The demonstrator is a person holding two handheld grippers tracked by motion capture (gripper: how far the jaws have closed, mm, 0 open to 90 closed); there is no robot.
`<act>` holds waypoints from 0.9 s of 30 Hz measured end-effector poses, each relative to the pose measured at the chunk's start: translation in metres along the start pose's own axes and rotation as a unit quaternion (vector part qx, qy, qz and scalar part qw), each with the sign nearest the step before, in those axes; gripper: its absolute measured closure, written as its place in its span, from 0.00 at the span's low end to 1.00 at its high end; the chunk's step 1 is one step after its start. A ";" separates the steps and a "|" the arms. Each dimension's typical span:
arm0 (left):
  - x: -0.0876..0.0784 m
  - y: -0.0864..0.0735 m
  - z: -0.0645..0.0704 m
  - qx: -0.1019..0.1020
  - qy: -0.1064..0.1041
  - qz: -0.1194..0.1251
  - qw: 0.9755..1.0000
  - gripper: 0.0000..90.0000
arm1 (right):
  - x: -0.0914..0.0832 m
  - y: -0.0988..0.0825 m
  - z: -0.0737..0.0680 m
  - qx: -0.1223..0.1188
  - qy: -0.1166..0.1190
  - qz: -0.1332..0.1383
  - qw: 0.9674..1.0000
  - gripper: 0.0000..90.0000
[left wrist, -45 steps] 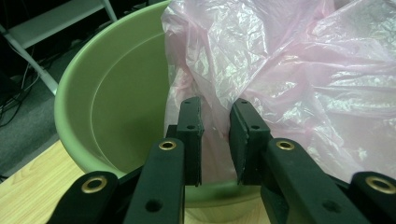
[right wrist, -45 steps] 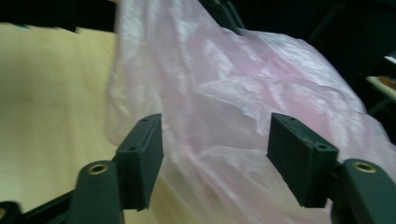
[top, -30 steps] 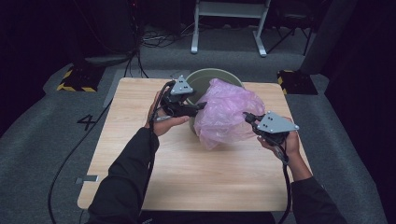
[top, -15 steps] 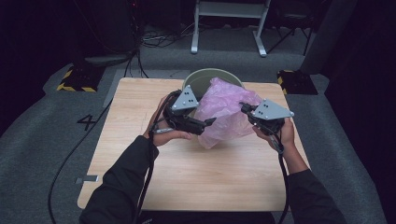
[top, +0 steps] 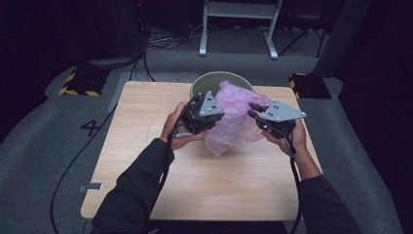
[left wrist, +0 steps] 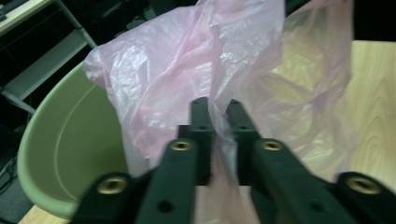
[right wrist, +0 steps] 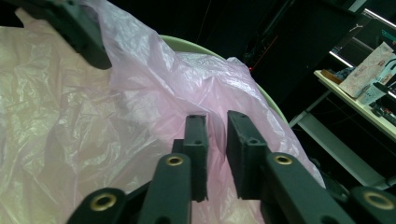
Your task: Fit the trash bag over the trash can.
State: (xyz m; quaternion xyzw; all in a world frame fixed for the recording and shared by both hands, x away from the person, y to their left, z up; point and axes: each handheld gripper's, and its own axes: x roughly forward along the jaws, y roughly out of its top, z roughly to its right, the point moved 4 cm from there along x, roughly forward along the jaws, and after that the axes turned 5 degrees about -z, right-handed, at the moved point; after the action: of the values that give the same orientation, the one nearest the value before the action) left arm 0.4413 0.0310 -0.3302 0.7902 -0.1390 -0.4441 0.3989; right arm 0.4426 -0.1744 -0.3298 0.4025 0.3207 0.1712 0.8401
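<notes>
Centre frame: left gripper and right gripper each nipped near-closed on pink bag. Best spread evenly over green bin.

one pink plastic bag; one green bucket; one wooden table; two tools, left tool, right tool

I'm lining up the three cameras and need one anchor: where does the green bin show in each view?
High view: the green bin is at the table's far edge, upper centre, its rim behind the pink plastic bag.
Left gripper view: lower left, its pale inside facing the camera.
Right gripper view: a thin green rim arcing across the upper middle behind the bag.
Shared landmark: the pink plastic bag, draped against the bin in all three.
</notes>
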 end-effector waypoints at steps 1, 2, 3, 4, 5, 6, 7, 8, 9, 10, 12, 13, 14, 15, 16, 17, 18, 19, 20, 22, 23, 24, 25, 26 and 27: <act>0.001 0.000 -0.003 -0.009 0.001 0.000 1.000 0.98 | -0.001 0.000 0.000 0.003 0.000 0.001 1.000 0.81; 0.002 0.000 -0.005 -0.017 0.003 0.000 1.000 0.99 | -0.002 -0.001 0.000 0.008 0.002 0.004 1.000 0.76; 0.002 0.000 -0.008 -0.026 0.004 0.002 1.000 0.99 | -0.003 -0.001 0.000 0.010 0.007 0.008 1.000 0.72; 0.003 -0.001 -0.010 -0.033 0.006 0.002 0.999 0.99 | -0.005 -0.002 -0.001 0.011 0.009 0.012 1.000 0.67; 0.003 -0.001 -0.012 -0.040 0.008 0.001 0.999 0.99 | -0.007 -0.002 -0.003 0.010 0.008 0.014 1.000 0.63; 0.004 -0.001 -0.013 -0.041 0.008 0.000 0.999 0.99 | -0.009 -0.003 -0.004 0.009 0.006 0.016 1.000 0.59; 0.004 -0.002 -0.015 -0.045 0.011 -0.003 0.999 0.99 | -0.010 -0.003 -0.005 0.006 0.004 0.017 1.000 0.55; 0.005 -0.003 -0.016 -0.048 0.014 -0.004 0.999 0.99 | -0.013 -0.004 -0.008 0.002 0.010 0.020 1.000 0.52; 0.006 -0.004 -0.019 -0.054 0.012 -0.005 0.998 0.99 | -0.015 -0.005 -0.011 -0.001 0.014 0.021 1.000 0.50; 0.006 -0.004 -0.019 -0.057 0.011 -0.005 0.998 0.99 | -0.019 -0.006 -0.015 -0.003 0.016 0.024 1.000 0.47; 0.007 -0.005 -0.022 -0.063 0.015 -0.005 0.998 0.99 | -0.024 -0.007 -0.020 -0.011 0.028 0.033 0.999 0.44; 0.007 -0.005 -0.023 -0.067 0.014 -0.004 0.998 0.99 | -0.027 -0.008 -0.023 -0.013 0.032 0.040 0.999 0.44; 0.007 -0.006 -0.023 -0.069 0.013 -0.003 0.997 0.99 | -0.030 -0.009 -0.025 -0.012 0.033 0.043 0.998 0.43; 0.007 -0.006 -0.024 -0.070 0.014 -0.004 0.997 1.00 | -0.032 -0.009 -0.027 -0.012 0.033 0.042 0.998 0.41; 0.007 -0.006 -0.025 -0.071 0.016 -0.005 0.997 0.99 | -0.035 -0.011 -0.029 -0.013 0.031 0.045 0.998 0.41; 0.007 -0.007 -0.025 -0.074 0.016 -0.005 0.997 0.99 | -0.039 -0.012 -0.031 -0.013 0.033 0.050 0.998 0.41; 0.007 -0.007 -0.026 -0.074 0.016 -0.005 0.997 1.00 | -0.043 -0.013 -0.034 -0.012 0.037 0.056 0.998 0.40; 0.007 -0.007 -0.027 -0.076 0.018 -0.006 0.997 0.99 | -0.047 -0.014 -0.037 -0.014 0.041 0.060 0.997 0.40; 0.007 -0.007 -0.028 -0.077 0.018 -0.007 0.997 0.99 | -0.050 -0.014 -0.042 -0.016 0.050 0.066 0.996 0.40; 0.008 -0.008 -0.029 -0.080 0.018 -0.008 0.997 0.99 | -0.055 -0.016 -0.052 -0.026 0.067 0.071 0.995 0.40; 0.009 -0.008 -0.029 -0.080 0.019 -0.011 0.997 0.99 | -0.055 -0.016 -0.058 -0.031 0.077 0.071 0.994 0.40; 0.010 -0.008 -0.029 -0.081 0.018 -0.010 0.996 0.99 | -0.054 -0.017 -0.064 -0.038 0.089 0.070 0.993 0.40; 0.010 -0.008 -0.029 -0.082 0.016 -0.011 0.996 1.00 | -0.053 -0.018 -0.068 -0.042 0.098 0.069 0.992 0.40; 0.011 -0.009 -0.030 -0.083 0.016 -0.011 0.996 0.99 | -0.049 -0.021 -0.072 -0.047 0.105 0.065 0.991 0.39; 0.011 -0.009 -0.030 -0.088 0.016 -0.009 0.996 0.99 | -0.045 -0.023 -0.074 -0.050 0.102 0.059 0.992 0.39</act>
State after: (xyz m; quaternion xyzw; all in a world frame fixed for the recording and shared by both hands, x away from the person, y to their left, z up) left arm 0.4711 0.0457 -0.3350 0.7603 -0.0859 -0.4450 0.4654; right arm 0.3605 -0.1711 -0.3647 0.3587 0.3717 0.2763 0.8104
